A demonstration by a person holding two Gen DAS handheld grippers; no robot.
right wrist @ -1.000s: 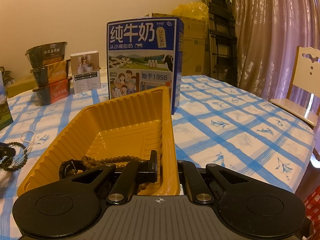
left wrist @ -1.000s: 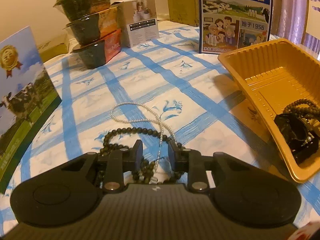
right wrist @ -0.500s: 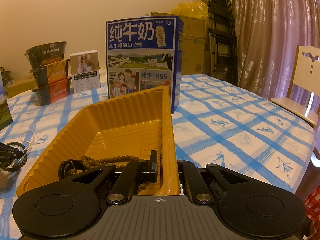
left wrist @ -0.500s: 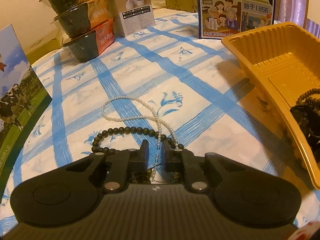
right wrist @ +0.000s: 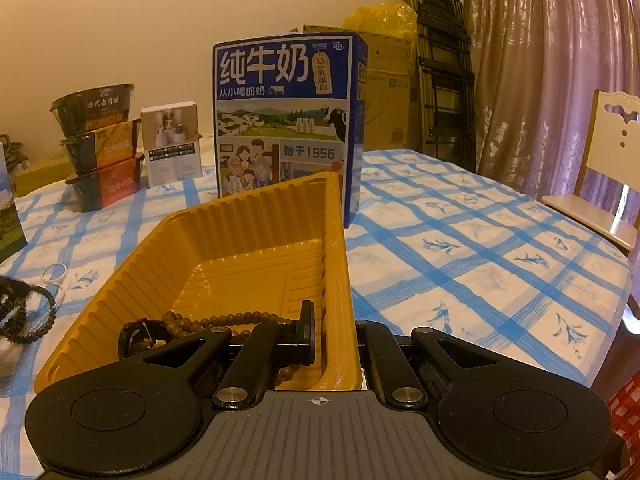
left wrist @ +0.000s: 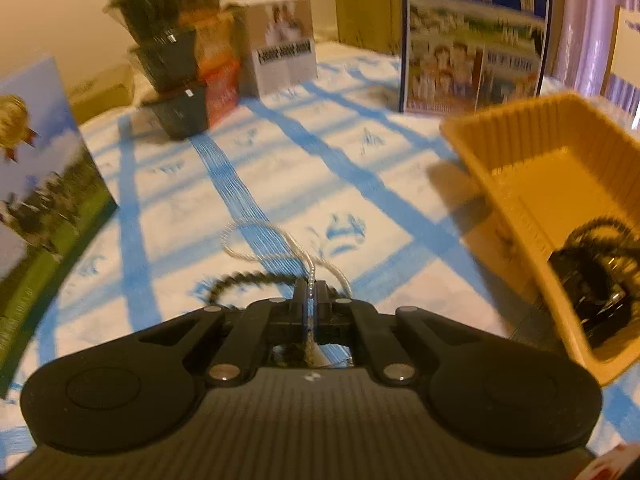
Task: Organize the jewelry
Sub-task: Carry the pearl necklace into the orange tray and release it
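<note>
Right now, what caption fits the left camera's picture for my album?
Left tool pinches the pearl necklace beside the dark bead strand near the yellow tray.

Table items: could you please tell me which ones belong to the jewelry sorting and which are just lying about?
Job: pearl necklace, dark bead bracelet, yellow tray, brown bead strand, black watch.

Lying about: milk carton, stacked bowls, small white box.

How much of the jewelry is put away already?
Done: brown bead string and a black watch lie in the yellow tray. In hand: left gripper pinches the pearl necklace; right gripper clamps the tray's wall. Left: dark bead bracelet on the tablecloth.
</note>
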